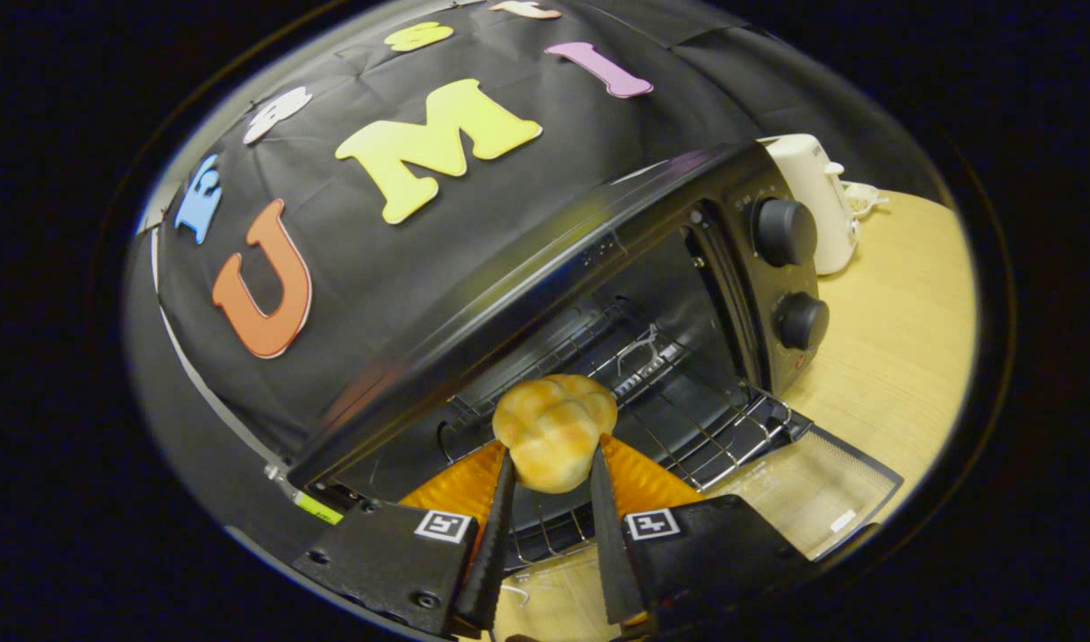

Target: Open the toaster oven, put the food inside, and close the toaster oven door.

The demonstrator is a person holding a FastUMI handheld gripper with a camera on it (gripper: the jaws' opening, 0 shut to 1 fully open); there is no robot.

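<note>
A golden bread roll (pixel 554 430) is pinched between the two fingers of my gripper (pixel 552 459), which is shut on it. The roll hangs just above the front of the wire rack (pixel 688 419) of the black toaster oven (pixel 527 294). The oven's cavity stands open, and its glass door (pixel 813 486) lies folded down flat on the table to the right of my fingers. Two round knobs (pixel 784 232) sit on the oven's right front panel. The whole view is tilted.
The oven stands on a light wooden table (pixel 902 339). A white kettle (pixel 817 196) stands beyond the oven at its right, with a small white dish (pixel 862 201) beside it. The black booth wall rises behind the oven.
</note>
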